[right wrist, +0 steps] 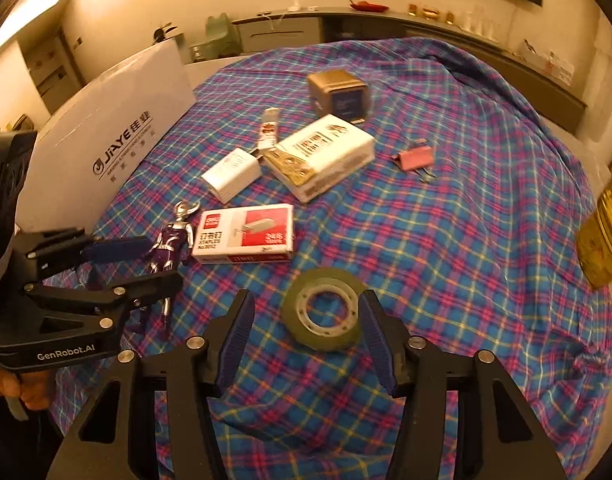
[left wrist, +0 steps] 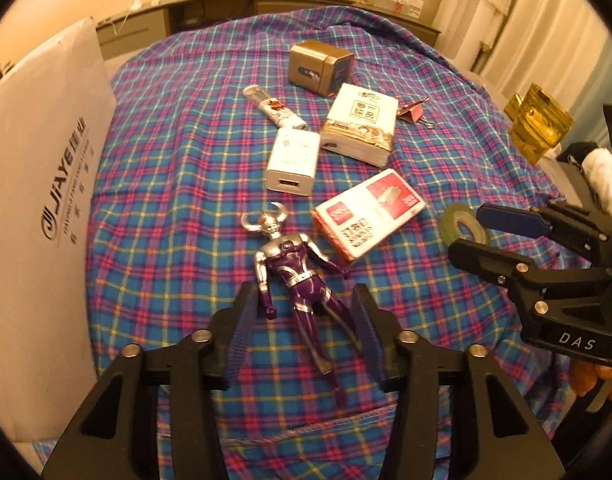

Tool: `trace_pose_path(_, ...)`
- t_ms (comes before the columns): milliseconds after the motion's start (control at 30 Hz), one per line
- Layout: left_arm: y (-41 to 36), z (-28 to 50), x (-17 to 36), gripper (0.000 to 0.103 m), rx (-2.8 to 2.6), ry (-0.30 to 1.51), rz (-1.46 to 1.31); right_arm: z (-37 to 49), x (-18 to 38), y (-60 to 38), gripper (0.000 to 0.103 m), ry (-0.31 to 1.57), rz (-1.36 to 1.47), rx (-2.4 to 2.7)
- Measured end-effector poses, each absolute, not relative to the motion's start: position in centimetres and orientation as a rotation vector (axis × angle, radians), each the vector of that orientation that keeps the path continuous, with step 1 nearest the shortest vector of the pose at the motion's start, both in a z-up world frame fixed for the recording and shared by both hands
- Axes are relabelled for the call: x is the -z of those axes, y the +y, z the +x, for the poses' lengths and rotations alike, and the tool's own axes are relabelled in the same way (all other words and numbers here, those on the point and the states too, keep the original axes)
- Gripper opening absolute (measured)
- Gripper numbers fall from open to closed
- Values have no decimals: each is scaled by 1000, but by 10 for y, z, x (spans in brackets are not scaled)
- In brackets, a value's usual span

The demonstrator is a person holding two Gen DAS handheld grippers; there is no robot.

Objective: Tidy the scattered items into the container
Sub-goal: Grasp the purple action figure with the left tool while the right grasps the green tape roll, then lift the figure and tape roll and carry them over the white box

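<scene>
My left gripper [left wrist: 304,304] is open, its jaws either side of a purple and silver toy figure [left wrist: 294,272] lying on the plaid cloth; it also shows in the right wrist view [right wrist: 172,240]. My right gripper [right wrist: 306,312] is open around a roll of clear tape [right wrist: 324,308], which touches the right finger. A red and white staples box [right wrist: 246,234], a white charger [left wrist: 292,164], a tissue pack [left wrist: 360,122], a small tube [left wrist: 274,110], a gold tin [left wrist: 320,66] and a pink binder clip [right wrist: 414,160] lie scattered. The white box [left wrist: 38,184] stands at the left.
The table is covered by a blue plaid cloth [right wrist: 446,240]. A gold container [left wrist: 540,126] sits off the right edge. Cabinets and a counter run along the back wall.
</scene>
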State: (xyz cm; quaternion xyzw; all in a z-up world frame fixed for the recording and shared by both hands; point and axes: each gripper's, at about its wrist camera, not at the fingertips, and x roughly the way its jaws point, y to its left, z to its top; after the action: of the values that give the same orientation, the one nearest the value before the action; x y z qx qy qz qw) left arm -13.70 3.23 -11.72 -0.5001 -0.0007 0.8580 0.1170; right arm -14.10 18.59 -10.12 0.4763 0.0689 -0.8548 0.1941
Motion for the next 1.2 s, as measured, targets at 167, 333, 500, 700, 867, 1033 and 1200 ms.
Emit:
trace_pose_path(167, 14, -141, 117, 47, -2522, -57, -1466, -138, 102, 178, 45, 267, 1324, 2388)
trace_pose_path(333, 14, -138, 118, 59, -2503, -91, -1450, -140, 108, 177, 45, 290, 1334, 2388)
trace_pose_path(500, 30, -135, 118, 49, -2517, 43, -1407, -143, 111, 181, 23, 256, 1361, 2396)
trace_pose_path(700, 25, -136, 116, 44, -2502, 21, -1394, -144, 106, 194, 18, 101, 1372, 2378)
trace_pose_path(867, 22, -137, 111, 33, -2514, 12, -1366, -142, 105, 197, 20, 67, 1376, 2376)
trace_pose_path(1033, 21, -139, 112, 33, -2501, -5, -1373, -144, 110, 192, 21, 115, 1377, 2375)
trace_pose_path(1200, 21, -139, 116, 37, -2486, -31, -1391, -146, 110, 191, 21, 133, 1381, 2376)
